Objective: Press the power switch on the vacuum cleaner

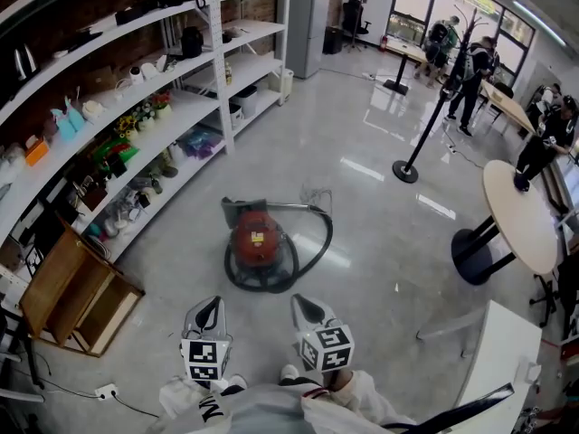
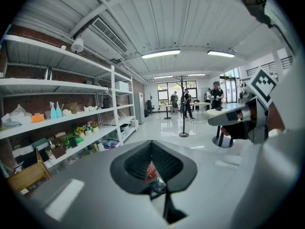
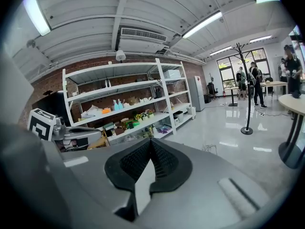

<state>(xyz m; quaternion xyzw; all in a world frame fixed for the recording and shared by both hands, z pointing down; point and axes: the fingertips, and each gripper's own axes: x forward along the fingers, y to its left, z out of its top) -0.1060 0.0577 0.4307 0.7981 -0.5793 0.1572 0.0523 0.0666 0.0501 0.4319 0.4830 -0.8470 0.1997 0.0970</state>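
Shiny grey floor (image 1: 362, 125) fills a big room. On it sits the round red vacuum cleaner with a dark grey end (image 1: 261, 240). Its long side runs away from the person, with the dark grey end on the far side. A black hose (image 1: 312, 242) comes out of that far end and loops round the vacuum's right and near sides. A small pale label sits on the red top, too small to read. Left of the vacuum stand long white shelves full of small things (image 1: 136, 125). Nearer than the vacuum, and well apart from it, hang the left gripper (image 1: 210, 305) (image 2: 151, 149) and the right gripper (image 1: 306, 302) (image 3: 151, 147). Each has its jaws pressed together at the tips, pinching nothing. Their cubes carry black-and-white squares, no words.
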